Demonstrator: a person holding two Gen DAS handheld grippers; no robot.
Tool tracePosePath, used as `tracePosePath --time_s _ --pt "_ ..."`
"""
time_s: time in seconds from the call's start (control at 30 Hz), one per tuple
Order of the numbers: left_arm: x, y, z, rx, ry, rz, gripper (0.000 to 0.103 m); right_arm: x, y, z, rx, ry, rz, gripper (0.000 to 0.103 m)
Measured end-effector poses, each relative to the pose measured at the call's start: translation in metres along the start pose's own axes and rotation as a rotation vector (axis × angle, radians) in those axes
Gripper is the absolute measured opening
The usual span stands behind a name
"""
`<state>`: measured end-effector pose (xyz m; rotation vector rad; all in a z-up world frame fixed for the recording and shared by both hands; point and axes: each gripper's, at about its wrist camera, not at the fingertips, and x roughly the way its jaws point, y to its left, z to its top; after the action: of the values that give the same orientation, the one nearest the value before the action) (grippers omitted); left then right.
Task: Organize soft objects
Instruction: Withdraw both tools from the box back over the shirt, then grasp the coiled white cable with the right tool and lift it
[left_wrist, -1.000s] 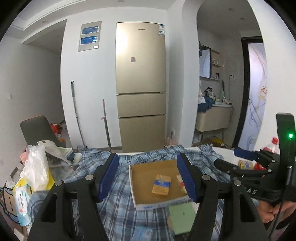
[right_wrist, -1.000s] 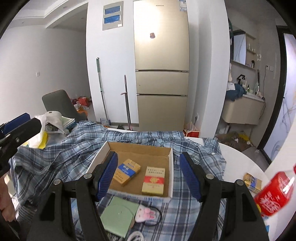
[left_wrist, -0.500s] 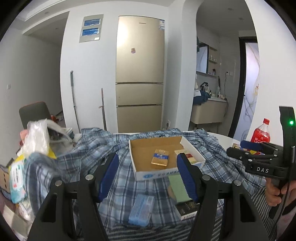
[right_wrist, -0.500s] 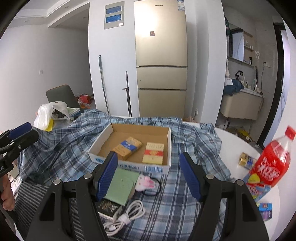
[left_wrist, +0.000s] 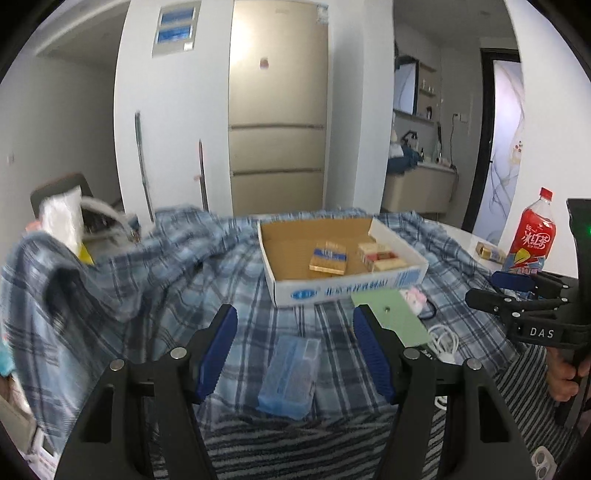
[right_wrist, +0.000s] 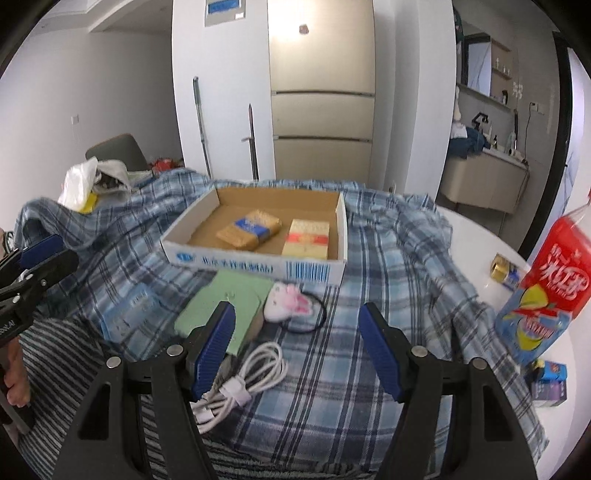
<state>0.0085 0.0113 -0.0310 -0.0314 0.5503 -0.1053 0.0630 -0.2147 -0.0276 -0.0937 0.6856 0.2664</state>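
Both tongs, left (left_wrist: 295, 343) and right (right_wrist: 297, 341), stand released and empty above the plaid shirt (right_wrist: 388, 251), which lies unfolded ahead of and beneath them under a box (right_wrist: 258, 264) and clutter. Organizing appears not yet begun; everything remains to do.

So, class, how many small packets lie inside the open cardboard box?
2. The blue-banded packet lies left of centre; the red-banded packet sits beside it against the right wall of the cardboard box. None seems hidden.
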Motion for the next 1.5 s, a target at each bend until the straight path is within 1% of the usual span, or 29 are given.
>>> tracePosePath --time_s 0.03,0.1,0.17,0.23,0.27,0.3,0.37,0.4,0.43,0.5,0.67,0.87,0.93,0.97,1.1,1.17,1.2,1.27,1.33,1.4,1.43,1.47,1.5 --pt "0.003 0.004 -0.001 -0.017 0.011 -0.001 0.068 0.002 0.0 -0.001 0.001 0.012 0.002 0.068" --pt "0.011 0.009 -0.002 -0.039 0.046 -0.009 0.078 0.005 -0.002 -0.001 0.008 0.028 0.001 0.068" --pt "0.017 0.011 -0.004 -0.054 0.069 -0.017 0.078 0.007 -0.002 -0.001 0.007 0.046 -0.002 0.072" --pt "0.017 0.011 -0.004 -0.057 0.073 -0.021 0.08 0.01 -0.001 -0.002 -0.001 0.07 -0.01 0.076" --pt "0.017 0.011 -0.004 -0.055 0.072 -0.019 0.086 0.011 0.0 -0.003 -0.002 0.083 -0.011 0.076" --pt "0.017 0.011 -0.004 -0.053 0.07 -0.019 0.087 0.011 0.0 -0.004 0.0 0.092 -0.01 0.076" --pt "0.015 0.01 -0.003 -0.048 0.058 -0.004 0.087 0.013 0.001 -0.005 -0.002 0.111 -0.018 0.082" --pt "0.012 0.01 -0.003 -0.047 0.045 0.013 0.087 0.015 0.002 -0.006 -0.005 0.124 -0.037 0.093" --pt "0.011 0.009 -0.003 -0.046 0.038 0.015 0.087 0.016 0.002 -0.007 -0.005 0.129 -0.053 0.097" --pt "0.01 0.009 -0.004 -0.043 0.034 0.003 0.087 0.015 0.001 -0.008 0.003 0.13 -0.072 0.097" --pt "0.007 0.006 -0.003 -0.034 0.023 0.026 0.087 0.01 0.006 -0.009 0.01 0.178 -0.045 0.097" --pt "-0.001 0.008 -0.002 -0.039 -0.012 0.014 0.088 0.019 0.034 -0.019 -0.067 0.252 -0.018 0.097" --pt "-0.003 0.007 -0.002 -0.04 -0.02 0.013 0.094 0.023 0.041 -0.023 -0.076 0.28 0.008 0.097" --pt "-0.003 0.008 -0.002 -0.041 -0.021 0.014 0.102 0.026 0.044 -0.024 -0.077 0.293 0.016 0.097" --pt "-0.006 0.008 -0.001 -0.046 -0.035 0.006 0.103 0.034 0.05 -0.028 -0.073 0.329 0.031 0.097" --pt "-0.006 0.009 -0.001 -0.047 -0.031 0.003 0.103 0.037 0.053 -0.03 -0.08 0.344 0.044 0.092" --pt "-0.005 0.009 -0.001 -0.047 -0.03 0.0 0.103 0.039 0.055 -0.032 -0.092 0.354 0.044 0.085" --pt "-0.006 0.008 -0.001 -0.044 -0.034 -0.006 0.103 0.042 0.058 -0.034 -0.113 0.374 0.048 0.076" --pt "-0.007 0.006 -0.001 -0.036 -0.04 -0.006 0.103 0.042 0.059 -0.036 -0.119 0.38 0.059 0.063" --pt "-0.007 0.004 -0.002 -0.025 -0.039 -0.007 0.103 0.04 0.058 -0.037 -0.123 0.385 0.055 0.052" --pt "-0.007 0.003 -0.002 -0.023 -0.038 -0.007 0.103 0.04 0.057 -0.038 -0.126 0.388 0.052 0.047" --pt "-0.007 0.003 -0.002 -0.021 -0.039 -0.007 0.103 0.039 0.055 -0.038 -0.129 0.391 0.047 0.045" --pt "-0.007 0.003 -0.002 -0.021 -0.04 -0.008 0.103 0.038 0.053 -0.039 -0.131 0.393 0.04 0.039"
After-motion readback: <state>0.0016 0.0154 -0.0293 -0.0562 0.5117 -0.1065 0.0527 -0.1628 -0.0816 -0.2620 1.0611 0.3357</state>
